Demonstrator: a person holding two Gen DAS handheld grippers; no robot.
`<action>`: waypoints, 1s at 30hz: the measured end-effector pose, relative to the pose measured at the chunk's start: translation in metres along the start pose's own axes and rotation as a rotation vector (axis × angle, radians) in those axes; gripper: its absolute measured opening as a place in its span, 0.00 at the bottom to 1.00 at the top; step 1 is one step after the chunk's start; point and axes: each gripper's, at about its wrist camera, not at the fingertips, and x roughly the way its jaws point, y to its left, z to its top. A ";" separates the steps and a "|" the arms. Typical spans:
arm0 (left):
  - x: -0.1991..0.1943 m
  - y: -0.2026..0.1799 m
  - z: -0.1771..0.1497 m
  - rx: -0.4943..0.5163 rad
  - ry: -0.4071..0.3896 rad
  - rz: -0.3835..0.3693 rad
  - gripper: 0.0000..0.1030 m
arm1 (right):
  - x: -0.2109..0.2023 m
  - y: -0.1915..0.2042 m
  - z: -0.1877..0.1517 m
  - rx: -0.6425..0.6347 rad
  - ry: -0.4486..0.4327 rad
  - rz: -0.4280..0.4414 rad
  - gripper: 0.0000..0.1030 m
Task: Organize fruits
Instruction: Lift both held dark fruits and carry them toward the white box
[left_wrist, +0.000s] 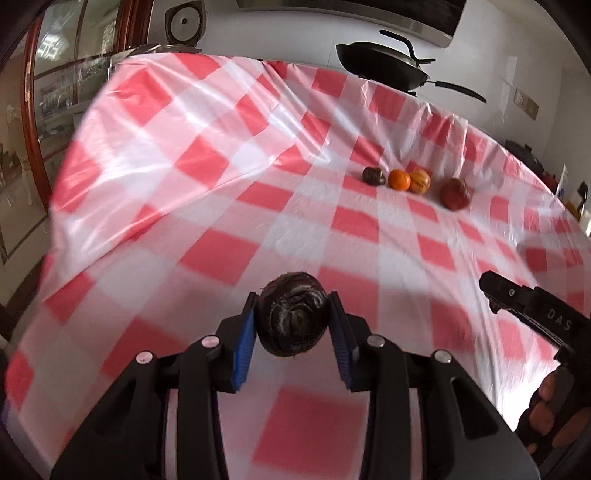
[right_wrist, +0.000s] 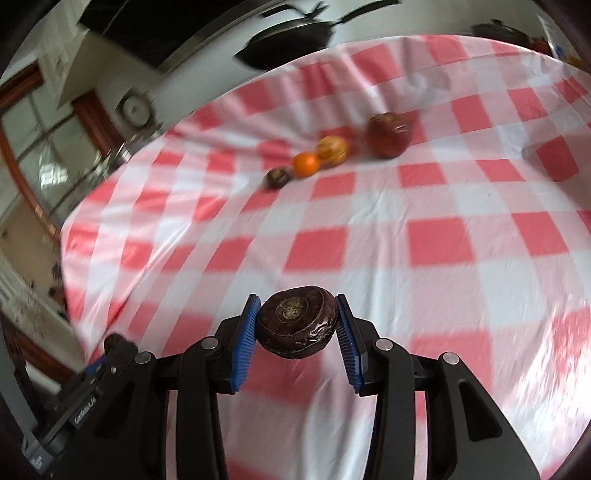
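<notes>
Both tongs are pinching fruit above the worktop (left_wrist: 229, 155), which is covered in a red-and-white checked cloth. The left tongs (left_wrist: 292, 321) grip a dark purple round fruit (left_wrist: 292, 314) between their blue pads, the fruit clear of the cloth. The right tongs (right_wrist: 297, 325) grip a flatter dark purple fruit (right_wrist: 297, 326) in the same way, its pale-marked end facing the camera.

Taking the orange (left_wrist: 399, 179) as the landmark: it lies in a row of four fruits far out on the cloth, well apart from both held fruits. In the left wrist view a small dark fruit (left_wrist: 373, 175) sits just left of the orange, touching or nearly so, a yellow striped fruit (left_wrist: 419, 180) sits just right of it, and a larger red-brown fruit (left_wrist: 456, 193) lies further right, a little apart from the yellow one. A black pan (left_wrist: 384, 64) stands beyond the orange, past the far edge of the worktop. The right tongs also show at the right edge of the left wrist view, with the person's hand (left_wrist: 546, 410) on the handle.
</notes>
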 end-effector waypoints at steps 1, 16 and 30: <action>-0.006 0.005 -0.003 0.003 0.001 0.002 0.36 | -0.005 0.008 -0.008 -0.013 0.010 0.014 0.40; -0.072 0.113 -0.046 -0.077 -0.009 0.124 0.36 | -0.030 0.126 -0.074 -0.323 0.101 0.148 0.40; -0.117 0.202 -0.078 -0.195 -0.028 0.271 0.36 | -0.043 0.237 -0.147 -0.629 0.208 0.374 0.40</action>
